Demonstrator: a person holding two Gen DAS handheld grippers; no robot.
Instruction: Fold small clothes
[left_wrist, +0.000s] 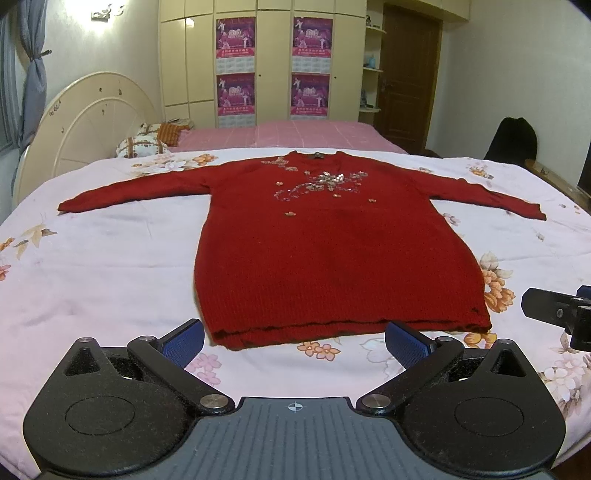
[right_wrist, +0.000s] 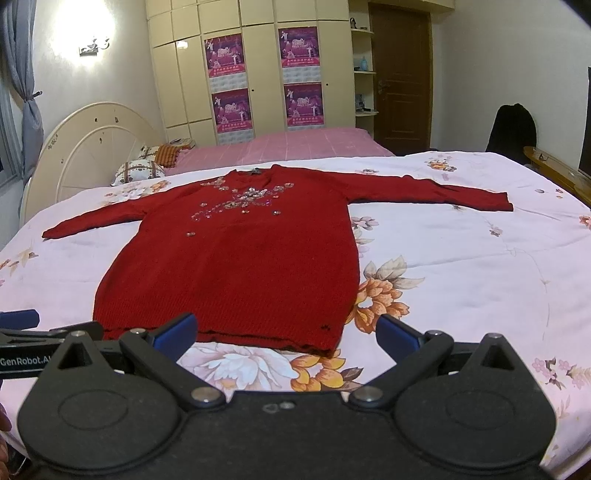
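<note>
A red knit sweater (left_wrist: 332, 251) lies flat and face up on a bed (left_wrist: 110, 258) covered with a pale floral sheet. Its hem is nearest the cameras, its collar farthest, and both sleeves are spread straight out to the sides. Sequin and flower trim crosses the chest; the small label at the collar is too small to read.

The left tool (left_wrist: 295, 341) hovers just short of the hem, its blue-padded fingers (left_wrist: 184, 341) wide apart and holding nothing. The right tool (right_wrist: 286, 334) sits near the hem's right corner, also spread wide and empty; from its own camera, its left blue pad overlaps the hem edge, and whether it touches the fabric cannot be told. Each tool appears only partly in the other's view, cut off at the frame edge.

Bare sheet surrounds the sweater on all sides, with wide open stretches beyond both cuffs. The bed's near edge is hidden beneath the tool bodies. Behind lie a pink bedspread (left_wrist: 295, 133), pillows (left_wrist: 147, 142) by a cream headboard (left_wrist: 85, 122), a wardrobe with purple posters (left_wrist: 236, 66), and a brown door (left_wrist: 406, 74). A dark shape (left_wrist: 511, 138) at the right is hard to make out.
</note>
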